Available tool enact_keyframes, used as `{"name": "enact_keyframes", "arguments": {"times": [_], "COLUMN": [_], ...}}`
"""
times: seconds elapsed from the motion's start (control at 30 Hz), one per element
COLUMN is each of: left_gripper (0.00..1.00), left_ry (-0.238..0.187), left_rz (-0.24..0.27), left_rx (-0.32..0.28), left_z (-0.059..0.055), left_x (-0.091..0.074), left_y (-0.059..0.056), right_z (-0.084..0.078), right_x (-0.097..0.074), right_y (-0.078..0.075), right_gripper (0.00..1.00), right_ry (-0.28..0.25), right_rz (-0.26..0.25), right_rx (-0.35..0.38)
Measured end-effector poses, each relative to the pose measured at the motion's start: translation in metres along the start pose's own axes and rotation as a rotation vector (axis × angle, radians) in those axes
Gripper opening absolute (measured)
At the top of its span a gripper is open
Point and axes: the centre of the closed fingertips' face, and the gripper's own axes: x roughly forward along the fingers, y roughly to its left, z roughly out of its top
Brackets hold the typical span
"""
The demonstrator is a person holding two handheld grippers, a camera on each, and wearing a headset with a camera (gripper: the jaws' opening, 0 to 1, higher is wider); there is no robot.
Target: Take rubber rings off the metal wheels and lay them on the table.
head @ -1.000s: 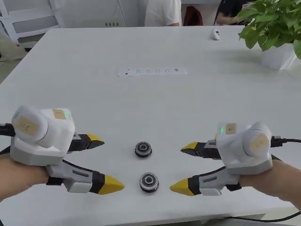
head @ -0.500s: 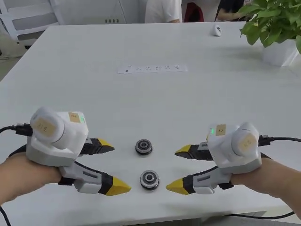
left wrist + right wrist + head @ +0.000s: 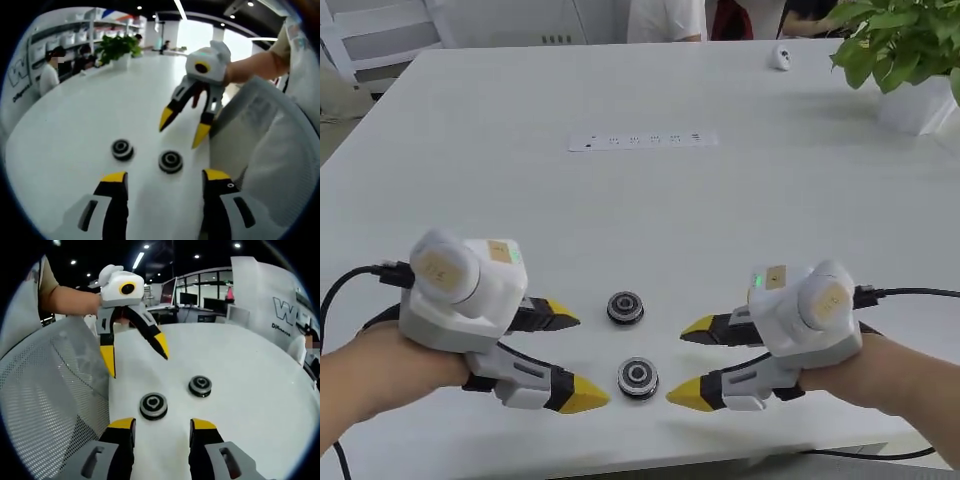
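Two small metal wheels with black rubber rings lie flat on the white table. The near wheel (image 3: 638,377) (image 3: 170,161) (image 3: 153,405) sits between the two grippers' lower tips. The far wheel (image 3: 625,308) (image 3: 122,149) (image 3: 200,385) lies a little behind it. My left gripper (image 3: 578,358) (image 3: 165,176) comes in from the left, open, with nothing between its yellow-tipped jaws. My right gripper (image 3: 685,361) (image 3: 161,424) comes in from the right, also open and holding nothing. Both point inward at the near wheel, a short gap away from it.
A white power strip (image 3: 642,141) lies across the middle of the table. A potted plant (image 3: 910,60) stands at the far right corner, with a small white object (image 3: 779,57) beside it. People sit beyond the far edge. The table's front edge is close below the grippers.
Both grippers have moved inward toward the near wheel, narrowing the gap on each side. The wheels have not moved; the head camera has tilted slightly.
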Motion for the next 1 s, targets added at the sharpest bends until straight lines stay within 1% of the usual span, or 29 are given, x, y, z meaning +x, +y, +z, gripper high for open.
{"name": "enact_keyframes", "arguments": {"times": [0.2, 0.5, 0.7, 1.0], "left_gripper": [0.57, 0.51, 0.47, 0.41], "left_ry": [0.008, 0.015, 0.015, 0.026], "left_rz": [-0.014, -0.025, -0.038, -0.056], "left_rx": [0.006, 0.007, 0.018, 0.031], "left_z": [-0.002, -0.003, 0.000, 0.000], "left_x": [0.004, 0.011, 0.016, 0.024], "left_y": [-0.002, -0.001, -0.005, -0.011], "right_z": [-0.002, -0.004, -0.004, -0.003], "right_x": [0.005, 0.010, 0.014, 0.018], "right_y": [0.001, 0.005, 0.008, 0.010], "right_gripper": [0.37, 0.31, 0.27, 0.24], "right_ry": [0.001, 0.004, 0.007, 0.006], "right_rz": [0.017, 0.044, 0.058, 0.067], "right_rx": [0.010, 0.006, -0.001, -0.009]}}
